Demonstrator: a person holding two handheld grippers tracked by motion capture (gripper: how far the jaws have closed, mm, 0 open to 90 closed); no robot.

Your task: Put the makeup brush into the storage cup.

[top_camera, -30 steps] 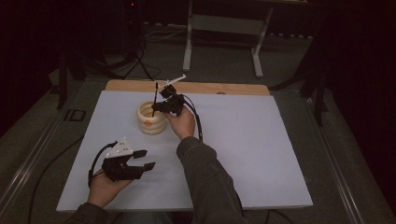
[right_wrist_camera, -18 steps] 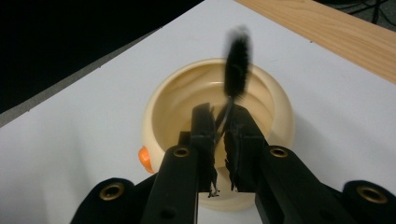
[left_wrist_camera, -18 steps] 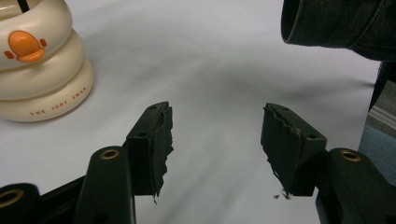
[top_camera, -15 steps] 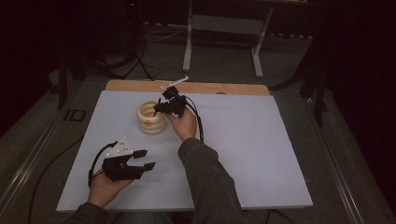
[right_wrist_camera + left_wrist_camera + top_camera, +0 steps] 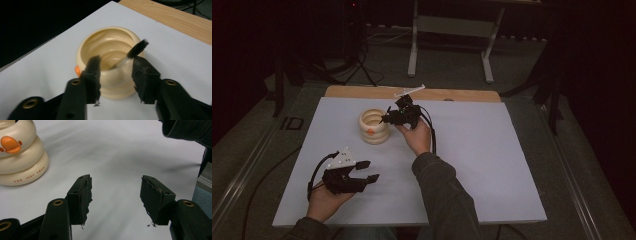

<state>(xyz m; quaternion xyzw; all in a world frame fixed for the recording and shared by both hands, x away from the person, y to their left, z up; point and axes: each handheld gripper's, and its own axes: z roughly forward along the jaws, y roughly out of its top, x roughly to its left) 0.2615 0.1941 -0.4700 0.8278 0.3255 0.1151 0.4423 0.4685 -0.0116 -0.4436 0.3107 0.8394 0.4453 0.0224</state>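
The right claw [image 5: 116, 72] hangs parted and empty just short of the cream ribbed ceramic pot [image 5: 110, 57]; the black-bristled brush [image 5: 136, 50] leans on the rim ahead. To withdraw well, I'd back off without nudging the bristles.

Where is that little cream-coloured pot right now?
In the high view the cream pot stands on the white table sheet, left of centre toward the far wooden edge. The right gripper hovers at its rim; the left gripper is nearer the person.

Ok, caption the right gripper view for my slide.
Open right gripper facing a cream pot, a brush leaning on its rim.
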